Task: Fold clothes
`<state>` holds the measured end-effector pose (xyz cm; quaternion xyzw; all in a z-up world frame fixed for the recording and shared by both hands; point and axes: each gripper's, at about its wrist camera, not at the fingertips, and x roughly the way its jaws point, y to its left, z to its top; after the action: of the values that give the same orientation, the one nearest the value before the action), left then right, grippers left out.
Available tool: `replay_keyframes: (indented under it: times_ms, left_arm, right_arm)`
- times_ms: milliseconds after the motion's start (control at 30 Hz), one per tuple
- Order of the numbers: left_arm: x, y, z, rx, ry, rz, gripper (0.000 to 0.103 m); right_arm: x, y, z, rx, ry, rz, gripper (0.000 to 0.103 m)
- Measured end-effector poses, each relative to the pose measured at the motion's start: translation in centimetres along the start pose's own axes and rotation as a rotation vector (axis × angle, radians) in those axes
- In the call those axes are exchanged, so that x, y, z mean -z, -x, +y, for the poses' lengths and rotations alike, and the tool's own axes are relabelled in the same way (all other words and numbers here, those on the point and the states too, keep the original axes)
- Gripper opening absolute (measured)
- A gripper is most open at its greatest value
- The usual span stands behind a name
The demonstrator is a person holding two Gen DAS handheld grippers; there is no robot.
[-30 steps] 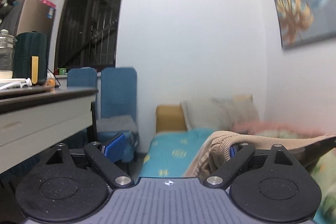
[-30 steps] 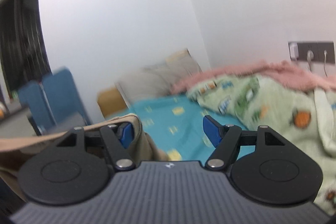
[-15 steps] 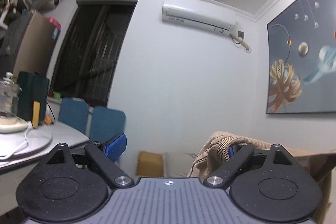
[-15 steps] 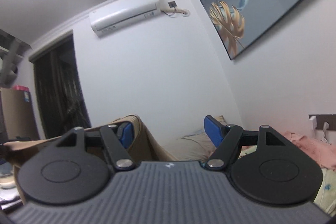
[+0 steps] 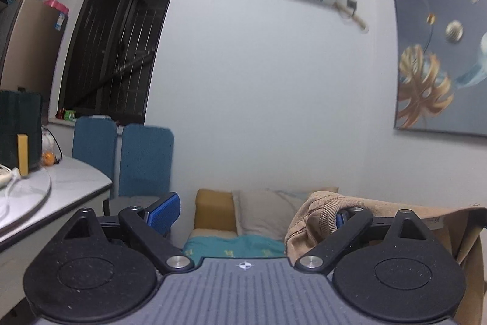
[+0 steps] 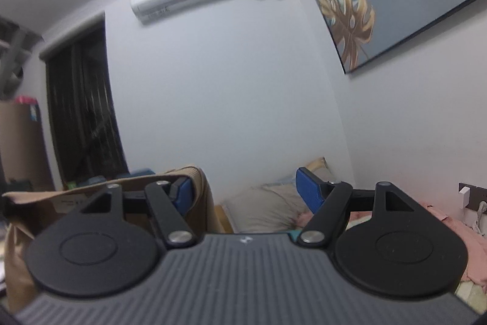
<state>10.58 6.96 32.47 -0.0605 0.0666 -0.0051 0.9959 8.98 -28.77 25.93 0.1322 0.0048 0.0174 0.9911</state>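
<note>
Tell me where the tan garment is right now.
The tan garment hangs between the grippers: in the left wrist view draped over the right-side finger, in the right wrist view over the left-side finger, above the bed.

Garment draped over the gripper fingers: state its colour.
Tan garment, ribbed at its hem; clearest in the left wrist view.

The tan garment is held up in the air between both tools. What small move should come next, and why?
Probably lower it flat onto the bed. The tan garment only hangs over one finger each of the left gripper, whose jaws are opening, and the right gripper, open; nothing pinches it, so it may slip.
</note>
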Motion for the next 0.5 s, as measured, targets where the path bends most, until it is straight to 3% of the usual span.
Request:
replay_keyframes:
  times_ms: [133, 233, 333, 500]
  left_arm:
    - [5.4, -11.6, 0.5, -0.039, -0.053, 0.077, 0.097]
    - [10.9, -20.8, 1.0, -0.053, -0.04, 0.144, 0.097]
    - [17.9, -30.2, 2.0, -0.073, -0.03, 0.213, 0.097]
    - [31.4, -43.9, 3.4, -0.111, -0.012, 0.437, 0.095]
  right_arm:
    - [5.3, -11.0, -2.5, 0.046, -0.011, 0.136, 0.073]
    - [10.3, -19.2, -4.5, 0.089, -0.007, 0.211, 0.073]
    - [16.3, -27.2, -6.8, 0.118, -0.021, 0.278, 0.073]
    - [27.6, -38.5, -9.7, 0.172, 0.032, 0.446, 0.071]
